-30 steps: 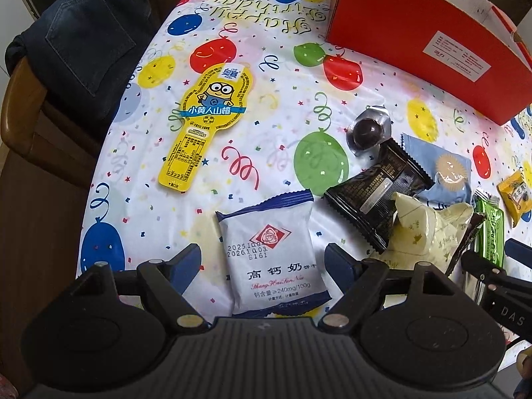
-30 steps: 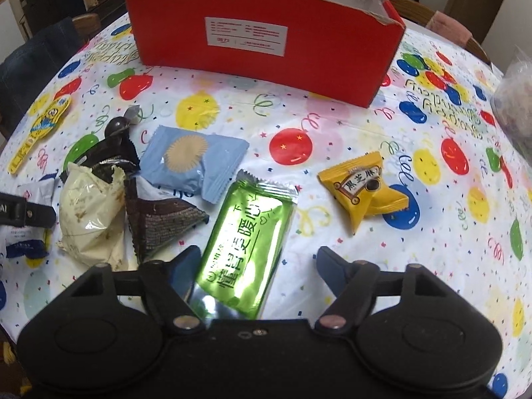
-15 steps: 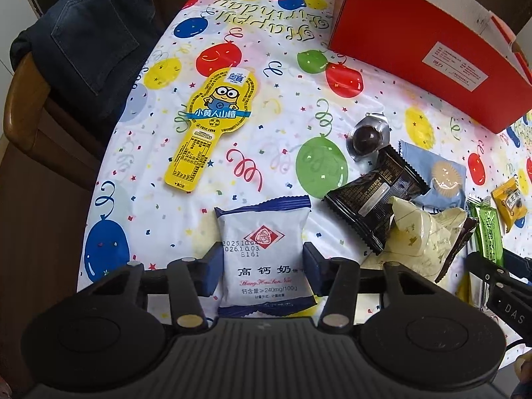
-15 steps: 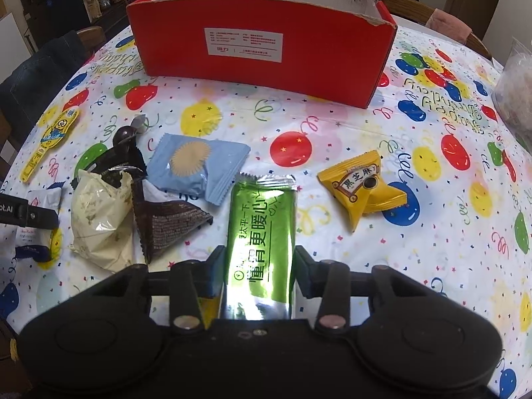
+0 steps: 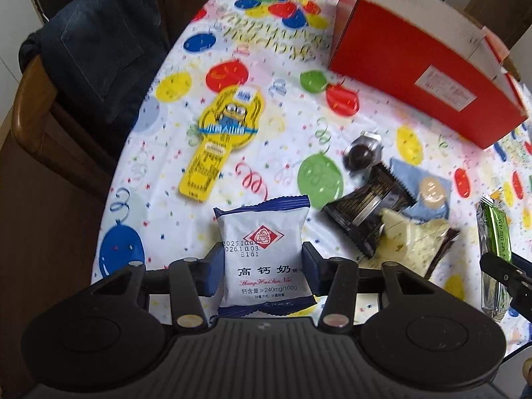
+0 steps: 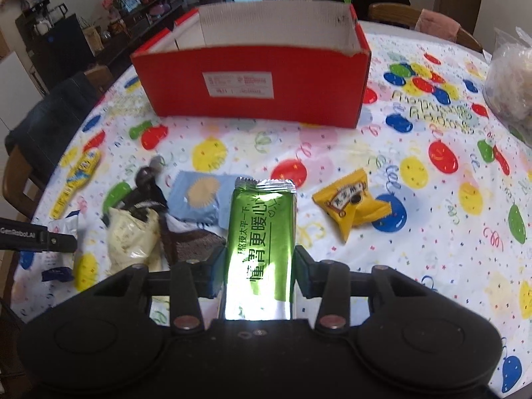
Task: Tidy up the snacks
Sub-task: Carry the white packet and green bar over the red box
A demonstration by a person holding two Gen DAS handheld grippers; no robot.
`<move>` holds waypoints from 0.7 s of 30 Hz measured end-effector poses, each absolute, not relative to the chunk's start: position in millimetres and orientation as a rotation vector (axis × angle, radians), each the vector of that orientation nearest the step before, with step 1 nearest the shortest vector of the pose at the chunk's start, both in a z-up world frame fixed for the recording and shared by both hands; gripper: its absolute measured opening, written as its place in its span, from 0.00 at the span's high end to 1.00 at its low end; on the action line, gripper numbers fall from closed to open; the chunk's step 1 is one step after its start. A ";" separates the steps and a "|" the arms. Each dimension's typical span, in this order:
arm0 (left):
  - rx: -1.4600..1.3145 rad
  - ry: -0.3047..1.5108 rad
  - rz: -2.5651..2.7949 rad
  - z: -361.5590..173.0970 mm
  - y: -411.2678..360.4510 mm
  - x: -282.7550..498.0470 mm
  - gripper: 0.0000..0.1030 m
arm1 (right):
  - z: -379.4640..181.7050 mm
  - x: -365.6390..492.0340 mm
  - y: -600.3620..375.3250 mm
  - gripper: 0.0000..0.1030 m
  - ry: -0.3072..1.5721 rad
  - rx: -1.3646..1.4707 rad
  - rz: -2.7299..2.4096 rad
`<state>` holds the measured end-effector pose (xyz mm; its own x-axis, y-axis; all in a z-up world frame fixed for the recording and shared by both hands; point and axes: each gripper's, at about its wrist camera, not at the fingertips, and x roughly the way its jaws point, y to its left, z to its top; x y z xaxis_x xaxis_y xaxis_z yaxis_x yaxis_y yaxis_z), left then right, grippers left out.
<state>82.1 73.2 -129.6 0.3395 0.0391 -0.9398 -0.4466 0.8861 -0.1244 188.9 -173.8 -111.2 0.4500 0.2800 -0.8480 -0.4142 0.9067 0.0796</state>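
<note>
Left tongs (image 5: 262, 266): jaws have just been closing and now clamp the white-and-blue biscuit packet (image 5: 264, 252) by its two long sides, lower end toward the camera.
Right tongs (image 6: 257, 271): jaws have just been closing too, and grip the green foil sachet (image 6: 262, 246) across its width, silver top seam pointing at the box.
Red box (image 6: 256, 76): open-topped cardboard, standing at the far side of the table (image 6: 449, 266); its white inside shows no contents from this angle.
Open room: a band of bare balloon-print cloth lies between the loose snacks and the box's front wall.
Snack cluster: a cream wrapper (image 5: 409, 242), a black packet (image 5: 365, 214) and a pale blue packet (image 5: 429, 193) overlap one another just right of the biscuit packet; a dark round sweet in clear wrap (image 5: 360, 156) sits at their far end.
Yellow cartoon packet (image 5: 221, 146): lies flat and alone, near the table's left edge.
Yellow wedge packet (image 6: 349, 202): rests by itself to the right of the sachet, well apart from the pile.
Table edge: the rounded rim curves close on the left, where a wooden chair (image 5: 31, 106) draped in dark denim (image 5: 96, 43) stands against it.
Far right: a clear plastic bag (image 6: 512, 76) sits at the table's rim.
</note>
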 end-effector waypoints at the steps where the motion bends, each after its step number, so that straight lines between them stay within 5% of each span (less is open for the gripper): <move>1: -0.396 1.184 0.323 -125.9 73.9 82.3 0.54 | -106.6 188.8 -173.3 0.60 1.011 -0.143 0.437; 21: -0.283 1.002 0.206 -26.8 61.6 145.4 0.54 | -19.0 253.3 -161.5 0.60 0.817 -0.127 0.491</move>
<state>145.4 61.6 -26.8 0.5241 0.0408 -0.8507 -0.2988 0.9442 -0.1388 253.3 -161.5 -19.0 0.5798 0.3709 -0.7255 -0.4667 0.8810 0.0774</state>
